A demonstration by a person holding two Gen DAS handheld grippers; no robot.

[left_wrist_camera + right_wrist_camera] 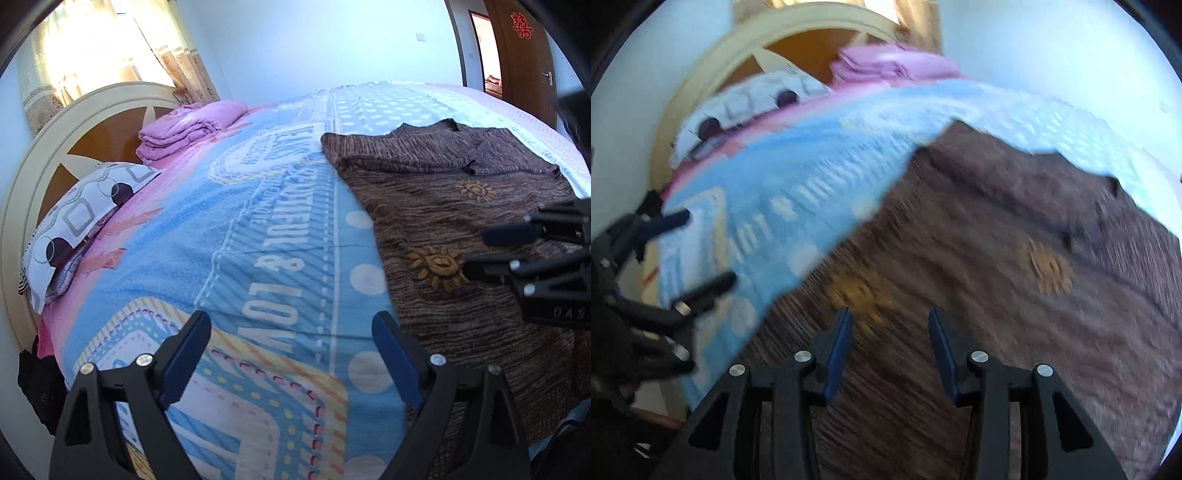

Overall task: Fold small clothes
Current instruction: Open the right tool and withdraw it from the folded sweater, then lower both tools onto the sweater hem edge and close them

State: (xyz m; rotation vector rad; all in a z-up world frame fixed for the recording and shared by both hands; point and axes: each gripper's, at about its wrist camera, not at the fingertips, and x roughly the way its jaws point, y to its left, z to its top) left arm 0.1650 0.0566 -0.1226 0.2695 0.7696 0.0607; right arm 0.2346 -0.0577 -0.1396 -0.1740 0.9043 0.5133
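A brown knitted sweater with orange sun motifs lies spread flat on the blue patterned bedspread, one sleeve folded across its top. My left gripper is open and empty, hovering above the bedspread just left of the sweater's edge. My right gripper enters from the right above the sweater, its jaws apart. In the blurred right wrist view the right gripper is open over the sweater, with nothing between the pads. The left gripper shows at the left there, open.
A folded pink blanket and a patterned pillow lie by the cream headboard. Curtains hang behind. A brown door stands at the far right. Dark cloth hangs at the bed's left side.
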